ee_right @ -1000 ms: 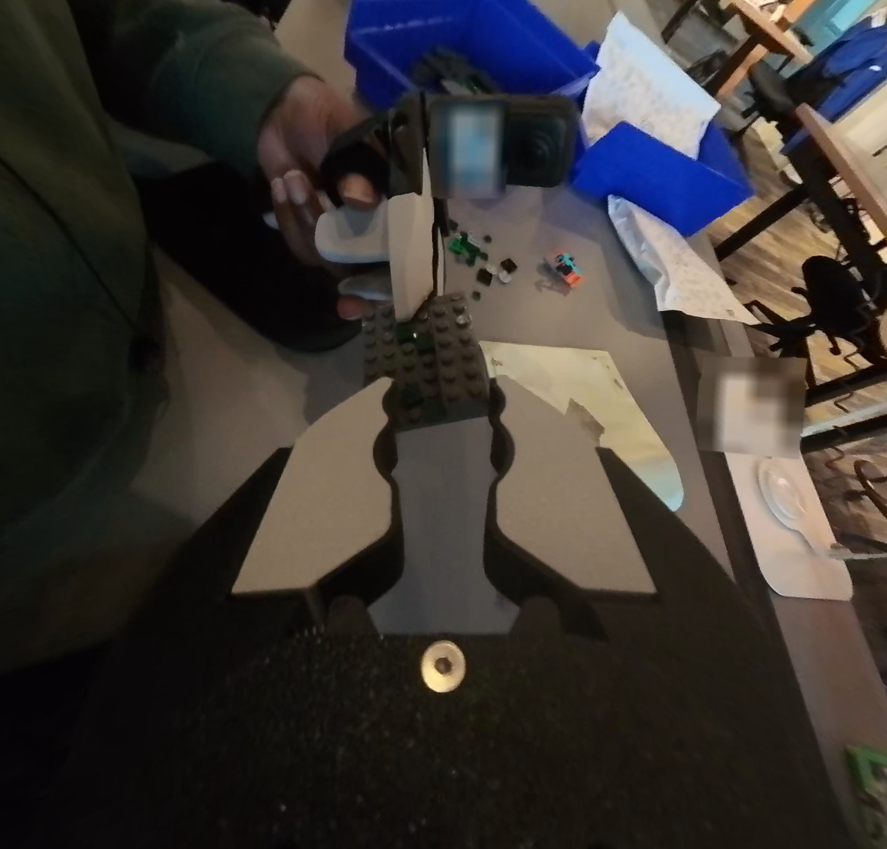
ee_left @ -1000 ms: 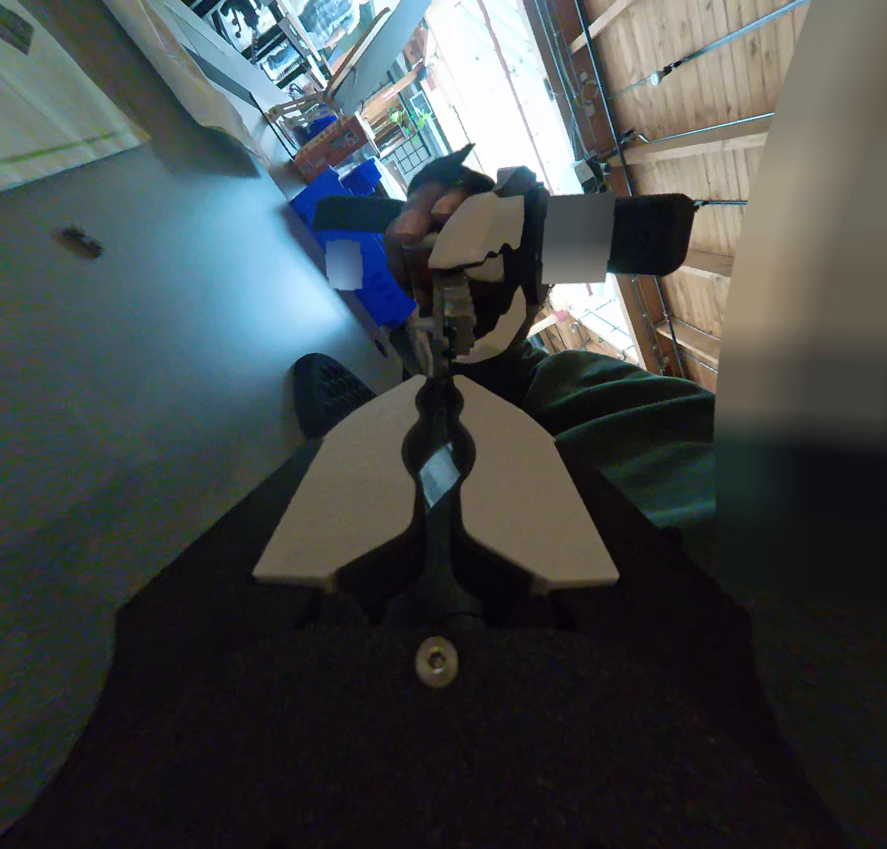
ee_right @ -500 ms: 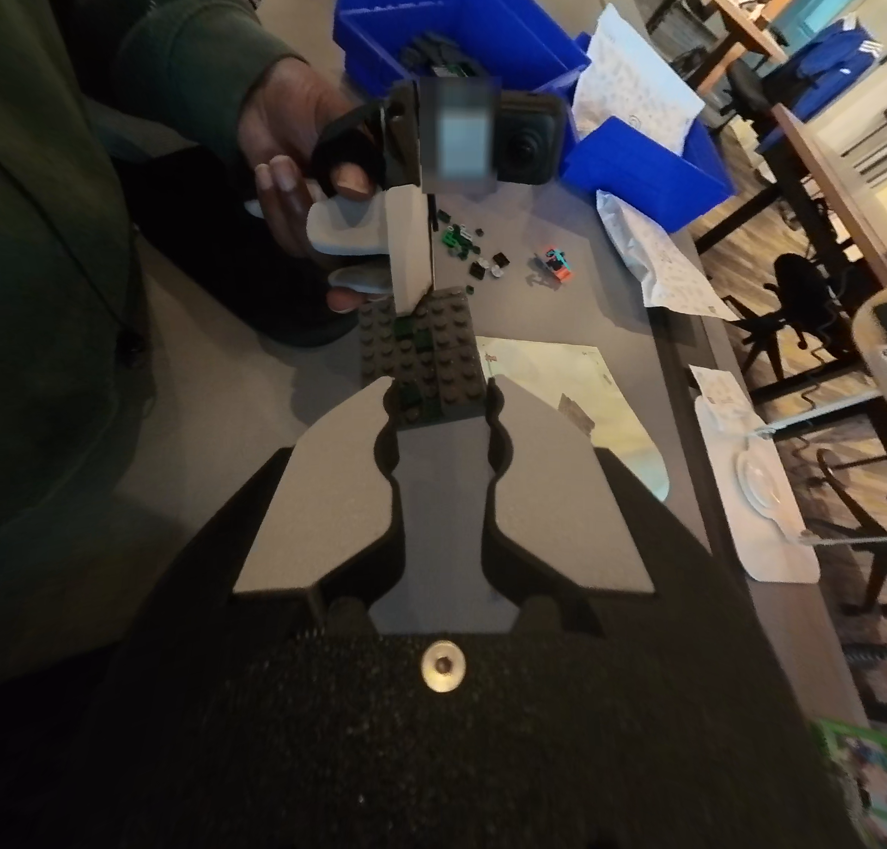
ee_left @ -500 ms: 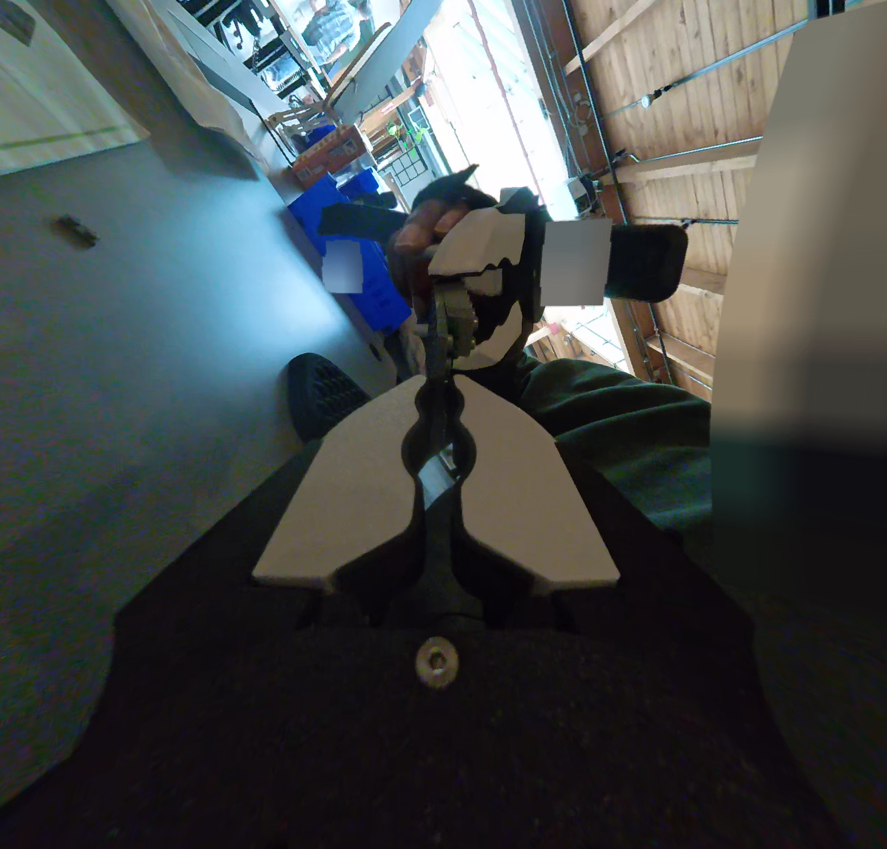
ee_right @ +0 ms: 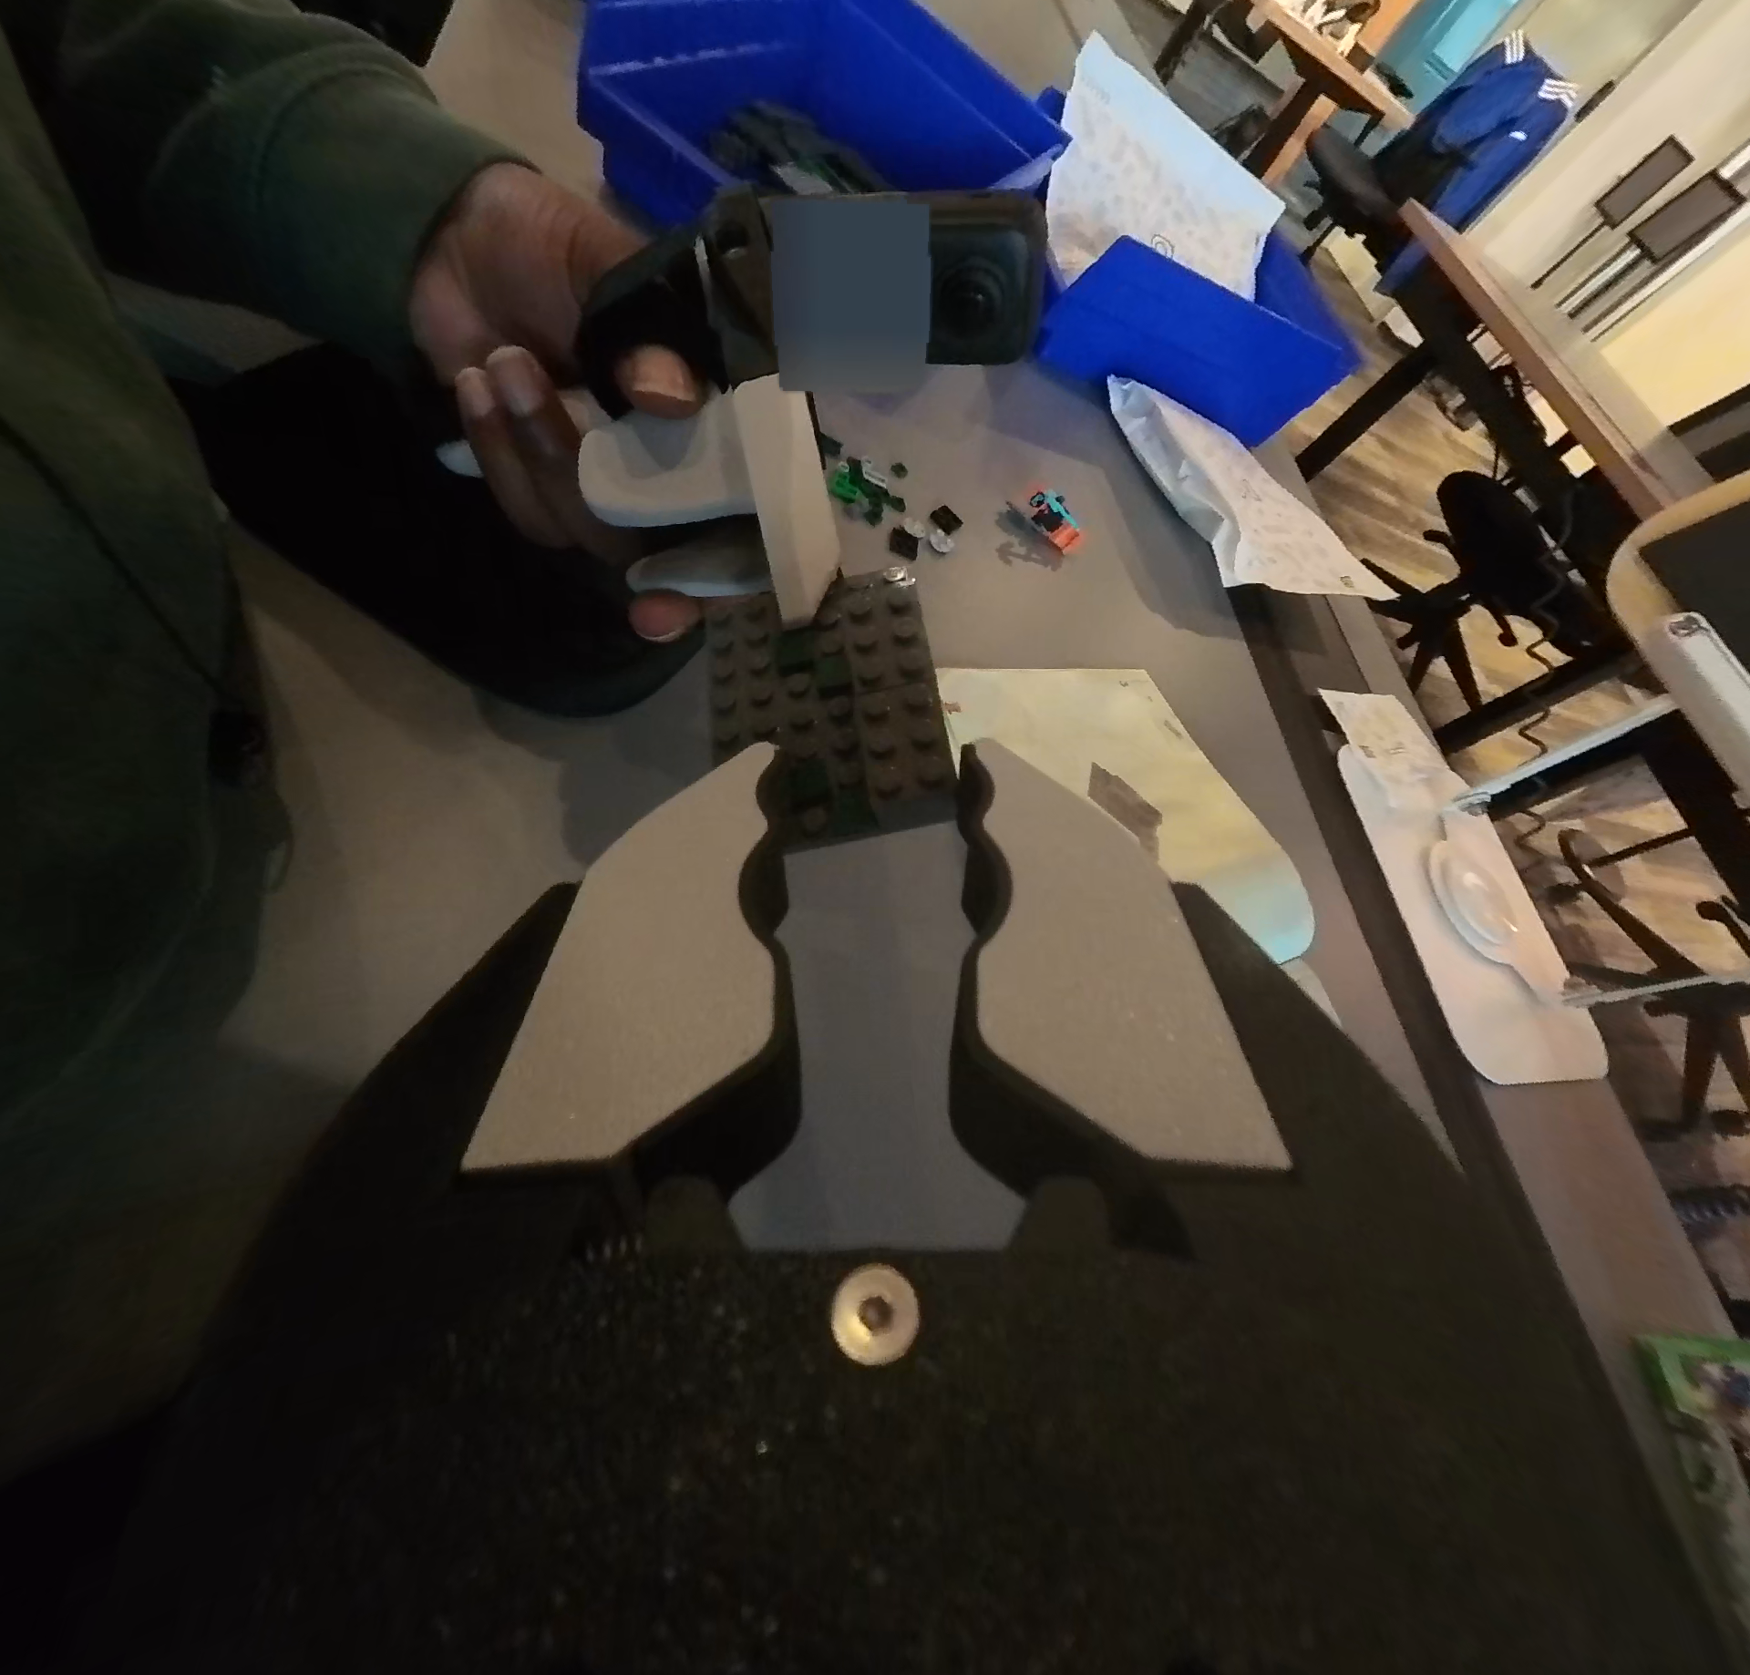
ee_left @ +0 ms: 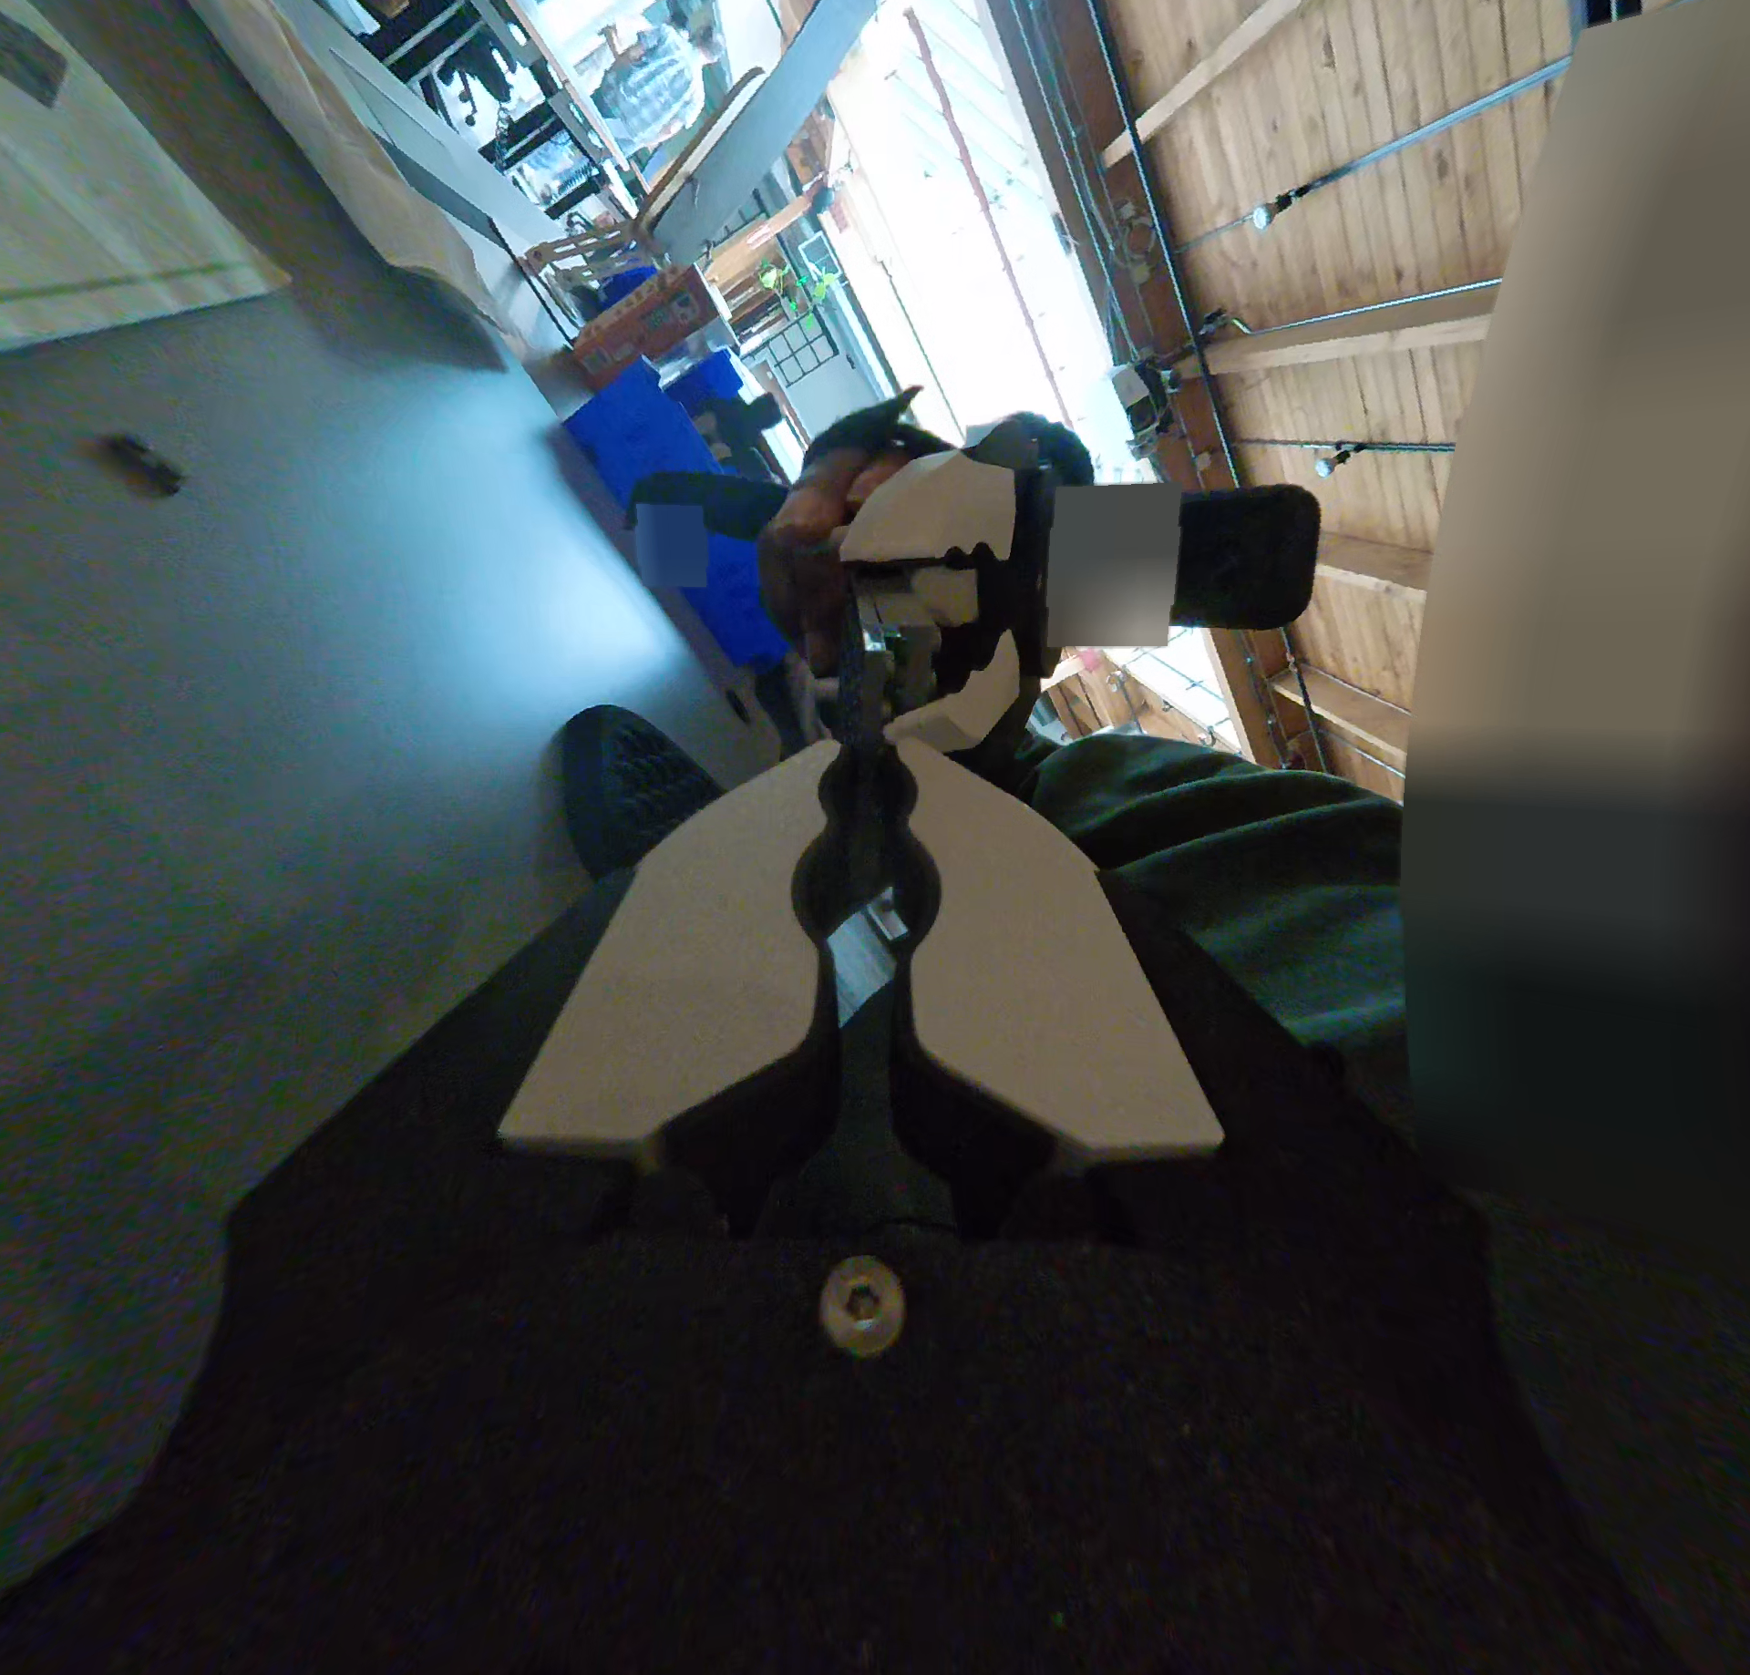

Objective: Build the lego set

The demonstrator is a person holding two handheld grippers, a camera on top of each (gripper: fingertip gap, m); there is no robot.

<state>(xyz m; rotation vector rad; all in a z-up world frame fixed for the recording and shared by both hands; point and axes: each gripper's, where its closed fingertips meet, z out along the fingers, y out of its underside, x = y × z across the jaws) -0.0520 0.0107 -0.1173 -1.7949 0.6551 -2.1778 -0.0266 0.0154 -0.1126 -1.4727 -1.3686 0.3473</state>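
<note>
A dark grey Lego plate (ee_right: 814,673) with a few dark green pieces on its studs is held in the air between both grippers. My right gripper (ee_right: 862,758) is shut on the plate's near end, its fingertips on the two side edges. My left gripper (ee_right: 805,602) grips the far edge from above. In the left wrist view the plate (ee_left: 864,683) shows edge-on, my left gripper (ee_left: 866,754) is shut on it, and the right gripper (ee_left: 923,626) faces me from the other end.
On the grey table (ee_right: 473,825) lie loose green (ee_right: 857,484) and black pieces (ee_right: 923,531) and a small orange and teal build (ee_right: 1051,517). Two blue bins (ee_right: 805,105) (ee_right: 1193,342), white paper bags (ee_right: 1165,190) and an instruction sheet (ee_right: 1089,758) lie beyond. The table edge runs along the right. The tips of both grippers are at nearly the same place.
Both grippers keep their hold on the plate. The plate and grippers have shifted only slightly; the right wrist view has tilted a little toward the table.
</note>
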